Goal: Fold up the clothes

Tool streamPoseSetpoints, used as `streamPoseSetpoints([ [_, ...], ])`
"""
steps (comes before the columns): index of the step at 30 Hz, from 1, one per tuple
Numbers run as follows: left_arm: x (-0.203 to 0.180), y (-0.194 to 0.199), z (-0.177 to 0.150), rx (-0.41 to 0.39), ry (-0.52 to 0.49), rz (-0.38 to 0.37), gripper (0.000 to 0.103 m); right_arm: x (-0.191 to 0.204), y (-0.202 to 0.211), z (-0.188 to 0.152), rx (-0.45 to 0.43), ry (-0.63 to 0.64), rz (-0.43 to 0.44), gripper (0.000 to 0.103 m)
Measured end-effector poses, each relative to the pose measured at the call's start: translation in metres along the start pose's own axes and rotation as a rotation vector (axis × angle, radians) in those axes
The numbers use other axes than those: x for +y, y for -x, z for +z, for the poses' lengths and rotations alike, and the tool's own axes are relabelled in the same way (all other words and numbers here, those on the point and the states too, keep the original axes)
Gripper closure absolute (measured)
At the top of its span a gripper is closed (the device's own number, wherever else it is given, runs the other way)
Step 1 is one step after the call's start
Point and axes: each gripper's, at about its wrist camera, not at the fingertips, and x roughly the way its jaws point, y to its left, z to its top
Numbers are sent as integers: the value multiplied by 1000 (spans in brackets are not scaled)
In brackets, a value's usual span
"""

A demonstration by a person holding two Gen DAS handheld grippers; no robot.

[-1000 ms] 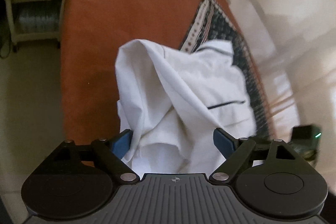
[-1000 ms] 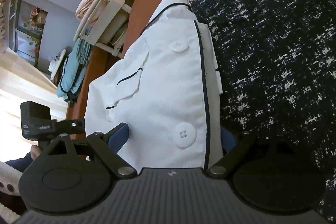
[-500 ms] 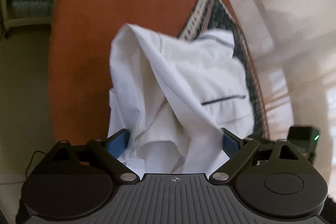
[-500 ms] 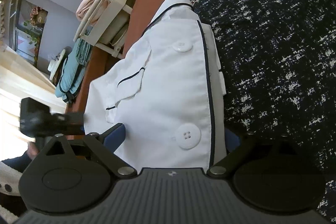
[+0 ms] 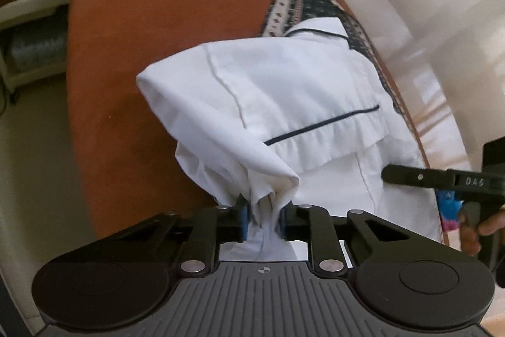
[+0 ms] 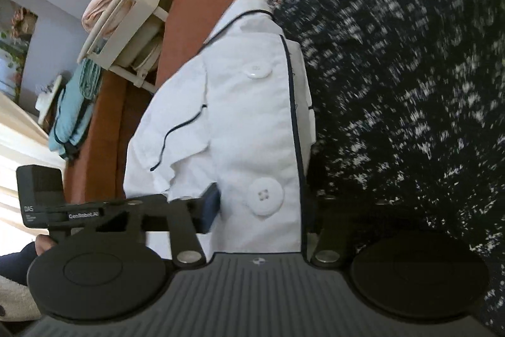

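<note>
White rack (image 6: 139, 21) at bed edge: pink cloth (image 6: 101, 7) on top, more folded items on shelf below, unclear which. White shirt (image 5: 284, 103) w/ navy piping on orange sheet (image 5: 157, 21), partly over dark blanket (image 6: 394, 52). Left gripper (image 5: 263, 218) closing, pads pinching bunched shirt edge. Right gripper (image 6: 262, 207) closing astride button placket; left pad touching cloth, right pad hidden.
</note>
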Motion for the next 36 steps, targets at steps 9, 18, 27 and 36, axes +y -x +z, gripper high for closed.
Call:
streamPoseSetpoints([
  [9, 12, 40, 3, -36, -3, -143, 94, 80, 49, -14, -104, 90, -56, 68],
  [18, -28, 78, 30, -43, -210, -394, 93, 152, 137, -50, -325, 31, -160, 68],
  [27, -140, 33, 5, 145, -462, -636, 93, 175, 229, -150, -577, -166, -400, 68],
  [36, -259, -14, -78, 262, -624, -734, 92, 136, 300, -267, -768, -367, -553, 68],
])
